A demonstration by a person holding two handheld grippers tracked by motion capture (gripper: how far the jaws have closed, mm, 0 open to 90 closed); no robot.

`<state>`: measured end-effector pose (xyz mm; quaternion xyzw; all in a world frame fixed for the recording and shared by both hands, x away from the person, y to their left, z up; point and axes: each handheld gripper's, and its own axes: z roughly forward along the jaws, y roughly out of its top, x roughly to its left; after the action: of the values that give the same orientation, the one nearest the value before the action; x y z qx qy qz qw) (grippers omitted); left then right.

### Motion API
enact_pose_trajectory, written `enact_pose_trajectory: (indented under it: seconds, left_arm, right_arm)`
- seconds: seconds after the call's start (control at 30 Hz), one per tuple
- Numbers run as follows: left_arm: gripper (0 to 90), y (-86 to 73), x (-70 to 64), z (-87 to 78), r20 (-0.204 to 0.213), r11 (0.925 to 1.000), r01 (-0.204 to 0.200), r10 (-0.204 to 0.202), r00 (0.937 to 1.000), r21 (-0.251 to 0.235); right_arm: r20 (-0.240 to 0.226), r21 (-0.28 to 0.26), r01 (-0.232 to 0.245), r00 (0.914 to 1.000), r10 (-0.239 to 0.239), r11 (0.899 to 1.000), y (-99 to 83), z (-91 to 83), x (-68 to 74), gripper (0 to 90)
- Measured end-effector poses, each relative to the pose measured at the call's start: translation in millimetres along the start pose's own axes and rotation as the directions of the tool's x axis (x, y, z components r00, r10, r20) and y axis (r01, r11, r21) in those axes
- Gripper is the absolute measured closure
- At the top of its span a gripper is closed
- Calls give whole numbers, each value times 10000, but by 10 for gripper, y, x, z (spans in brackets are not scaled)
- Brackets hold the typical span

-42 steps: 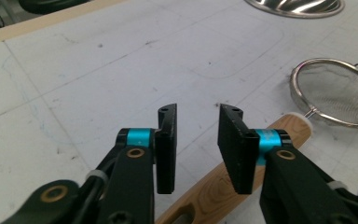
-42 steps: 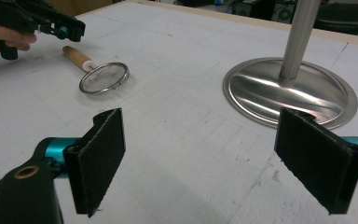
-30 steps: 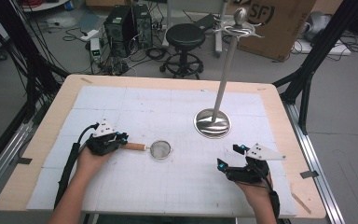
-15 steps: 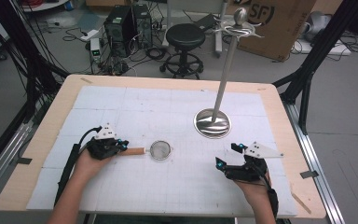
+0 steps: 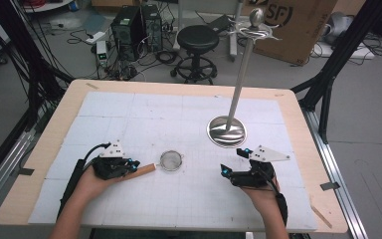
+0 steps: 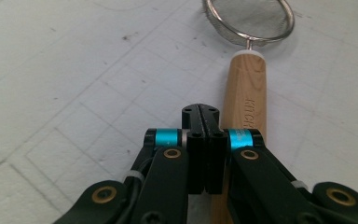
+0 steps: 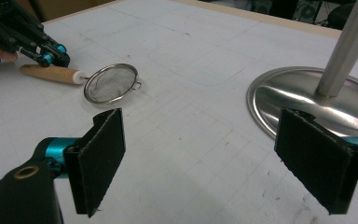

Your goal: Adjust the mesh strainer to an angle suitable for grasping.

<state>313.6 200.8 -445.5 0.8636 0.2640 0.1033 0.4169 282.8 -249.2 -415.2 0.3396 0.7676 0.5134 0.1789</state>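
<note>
Strainer (image 5: 171, 160) is lying flat on the table (image 5: 189, 87), a bit toward 7 o'clock from the middle. Its mesh bowl is open side up and its wooden handle (image 5: 142, 170) points off to about 9 o'clock.

The left claw (image 5: 134, 164) sits right at the end of that handle. From the left gripper view, though, the left claw (image 6: 204, 112) is pressed fully together with nothing between the jaws, and the handle (image 6: 244, 93) runs past just on its 3 o'clock side. So it's next to the handle, not clamped on it.

Compared with a second ago, the strainer hasn't budged, while the left hand has slid a little back toward 6 o'clock. To me that reads as no grip yet, or one just dropped. Either way the jaws would need to open and line up over the handle before any lift.

The right claw (image 5: 234, 160) is at roughly 3 to 4 o'clock from the strainer, spread wide apart and empty, same spot as before. The shiny stand base (image 5: 226, 131) is just past it at 12 o'clock, with the pole rising from it.
</note>
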Motion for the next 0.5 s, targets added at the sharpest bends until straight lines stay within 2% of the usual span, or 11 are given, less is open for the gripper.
enact_pose_trajectory:
  seconds: [0.2, 0.33, 0.5]
  left_arm:
    - [894, -11, -30, -17, 166, 10000, -46, 46, 9999, 18]
    - [892, -3, -33, -28, 135, 9999, -30, 32, 9999, -136]
    - [814, 18, -16, -68, -62, 9988, 120, -124, 9999, -485]
  right_arm:
    - [-86, 47, 30, 10000, -29, 10000, 22, 55, 14, 152]
    - [-106, 48, 88, 9999, -88, 9999, 23, 62, 12, 152]
    - [-86, 99, 16, 10000, -15, 9999, 15, 49, 13, 152]
